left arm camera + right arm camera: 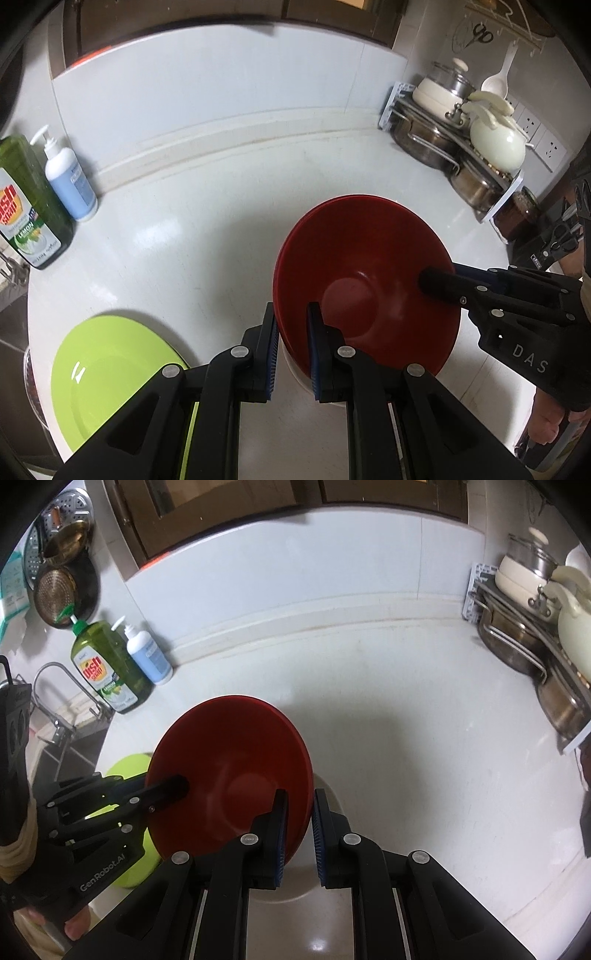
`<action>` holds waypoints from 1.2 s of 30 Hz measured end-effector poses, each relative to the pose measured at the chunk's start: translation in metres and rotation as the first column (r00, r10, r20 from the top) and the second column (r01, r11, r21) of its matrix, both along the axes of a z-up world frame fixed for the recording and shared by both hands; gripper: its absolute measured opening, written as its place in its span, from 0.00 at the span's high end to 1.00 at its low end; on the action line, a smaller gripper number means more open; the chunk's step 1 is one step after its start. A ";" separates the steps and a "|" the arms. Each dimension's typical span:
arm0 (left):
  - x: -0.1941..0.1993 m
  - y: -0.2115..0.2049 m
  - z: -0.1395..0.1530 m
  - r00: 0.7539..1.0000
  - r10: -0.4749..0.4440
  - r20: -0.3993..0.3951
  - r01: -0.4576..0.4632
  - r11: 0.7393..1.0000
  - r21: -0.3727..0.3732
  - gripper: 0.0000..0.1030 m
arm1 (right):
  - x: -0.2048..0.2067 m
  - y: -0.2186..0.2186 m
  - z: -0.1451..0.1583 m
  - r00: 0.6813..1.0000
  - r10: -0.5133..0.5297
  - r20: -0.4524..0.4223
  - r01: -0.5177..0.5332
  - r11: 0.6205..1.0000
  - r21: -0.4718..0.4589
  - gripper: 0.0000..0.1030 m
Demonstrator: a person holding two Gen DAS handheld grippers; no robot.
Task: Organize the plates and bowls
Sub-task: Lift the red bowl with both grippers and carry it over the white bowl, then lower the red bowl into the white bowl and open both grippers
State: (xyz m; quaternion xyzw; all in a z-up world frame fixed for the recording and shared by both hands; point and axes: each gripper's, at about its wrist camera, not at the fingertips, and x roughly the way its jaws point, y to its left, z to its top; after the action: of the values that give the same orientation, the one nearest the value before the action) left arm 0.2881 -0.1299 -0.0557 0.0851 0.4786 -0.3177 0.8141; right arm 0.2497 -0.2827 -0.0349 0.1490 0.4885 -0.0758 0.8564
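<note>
A stack of red bowls point(369, 258) hangs tilted over a pale dish point(301, 374) on the white counter. My left gripper point(293, 314) is shut on the near left rim of the red bowls. My right gripper point(439, 286) comes in from the right, one finger inside the bowl and the other hidden behind it. In the right wrist view my right gripper point(299, 801) is shut on the right rim of the red bowls point(229, 760), and the left gripper point(173, 788) holds the opposite rim. A lime green plate point(110, 369) lies at the left, also visible as the green plate point(127, 770).
A green dish soap bottle point(26, 206) and a white pump bottle point(70, 181) stand at the back left beside the sink tap point(62, 690). A rack of pots and a cream kettle point(495, 144) fills the back right corner. A knife block point(554, 240) stands at the right.
</note>
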 end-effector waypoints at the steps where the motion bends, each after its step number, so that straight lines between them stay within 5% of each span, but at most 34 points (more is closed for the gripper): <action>1: -0.001 -0.002 -0.002 1.000 0.000 -0.005 0.000 1.000 0.005 0.85 | 0.000 -0.001 -0.003 1.000 0.001 -0.008 -0.001 1.000 0.005 0.86; 36: -0.010 -0.020 -0.044 0.995 -0.001 -0.095 0.009 0.996 0.083 0.85 | -0.003 -0.011 -0.048 0.989 0.041 -0.140 -0.036 0.999 0.036 0.85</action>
State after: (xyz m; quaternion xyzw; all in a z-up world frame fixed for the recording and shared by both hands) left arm 0.2785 -0.1502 -0.0997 0.1049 0.5296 -0.3030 0.7853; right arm 0.2467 -0.2932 -0.0828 0.1481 0.5517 -0.0615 0.8185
